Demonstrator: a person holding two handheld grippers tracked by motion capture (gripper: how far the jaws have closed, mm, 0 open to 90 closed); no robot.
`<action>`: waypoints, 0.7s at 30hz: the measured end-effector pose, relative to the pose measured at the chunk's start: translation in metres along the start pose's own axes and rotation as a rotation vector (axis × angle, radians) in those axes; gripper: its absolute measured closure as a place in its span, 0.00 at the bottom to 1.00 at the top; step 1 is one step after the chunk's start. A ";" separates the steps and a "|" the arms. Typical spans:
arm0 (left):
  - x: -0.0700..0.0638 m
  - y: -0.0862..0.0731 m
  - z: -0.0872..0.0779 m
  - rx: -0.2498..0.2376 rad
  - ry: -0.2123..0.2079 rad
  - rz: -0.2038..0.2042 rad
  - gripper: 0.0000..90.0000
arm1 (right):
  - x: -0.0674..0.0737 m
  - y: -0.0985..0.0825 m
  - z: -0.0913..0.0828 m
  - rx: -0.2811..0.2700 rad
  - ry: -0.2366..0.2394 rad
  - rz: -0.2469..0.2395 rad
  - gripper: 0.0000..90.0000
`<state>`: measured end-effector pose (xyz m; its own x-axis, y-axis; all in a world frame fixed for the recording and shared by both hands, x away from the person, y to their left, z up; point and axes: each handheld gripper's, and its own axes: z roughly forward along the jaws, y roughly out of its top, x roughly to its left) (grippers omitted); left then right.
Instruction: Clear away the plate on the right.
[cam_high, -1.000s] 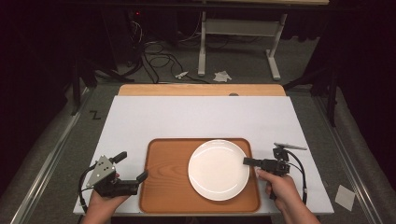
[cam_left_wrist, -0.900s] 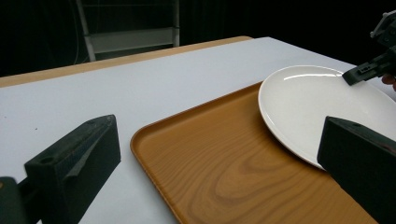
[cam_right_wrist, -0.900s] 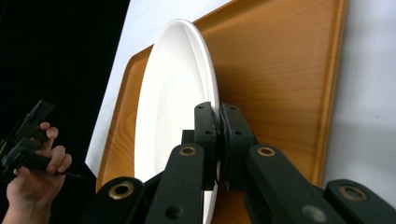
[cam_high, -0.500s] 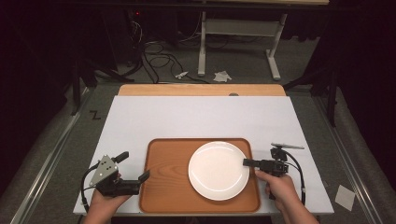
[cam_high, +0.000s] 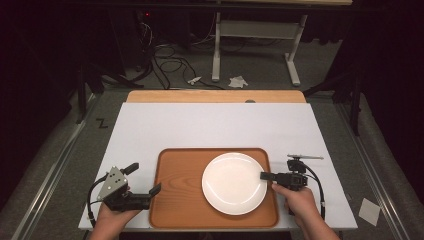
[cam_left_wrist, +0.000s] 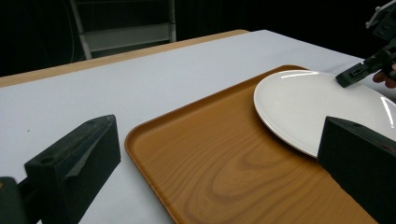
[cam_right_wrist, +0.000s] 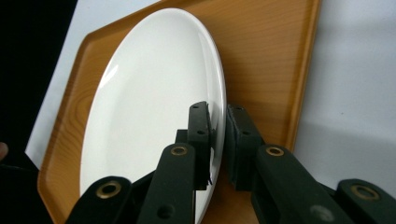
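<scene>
While the right gripper pinches the white plate's rim, its jaws have just been easing apart. Near the wooden tray's right edge, the plate could slip free. The left gripper gapes empty.

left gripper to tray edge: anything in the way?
Nothing visible. The left gripper hangs open just off the tray's left rim, with bare white table between its jaws and the rim. The right gripper, across the tray, has its jaws around the plate's right edge.
</scene>
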<state>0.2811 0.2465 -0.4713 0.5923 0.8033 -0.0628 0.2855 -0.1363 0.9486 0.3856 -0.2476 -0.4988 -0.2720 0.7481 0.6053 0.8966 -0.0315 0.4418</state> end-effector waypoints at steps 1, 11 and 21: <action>0.000 0.000 0.000 0.001 -0.001 0.001 0.00 | 0.001 0.000 0.000 0.002 -0.008 -0.009 0.92; -0.002 0.000 0.006 0.022 -0.004 0.013 0.00 | 0.006 -0.002 -0.003 -0.024 -0.061 -0.093 0.74; 0.004 0.002 0.013 0.025 0.025 -0.034 0.00 | 0.016 -0.003 -0.050 -0.275 -0.173 -0.334 0.45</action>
<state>0.2934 0.2417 -0.4737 0.5630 0.8218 -0.0873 0.3244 -0.1226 0.9379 0.3609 -0.2687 -0.4580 -0.4466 0.8462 0.2906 0.6375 0.0730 0.7670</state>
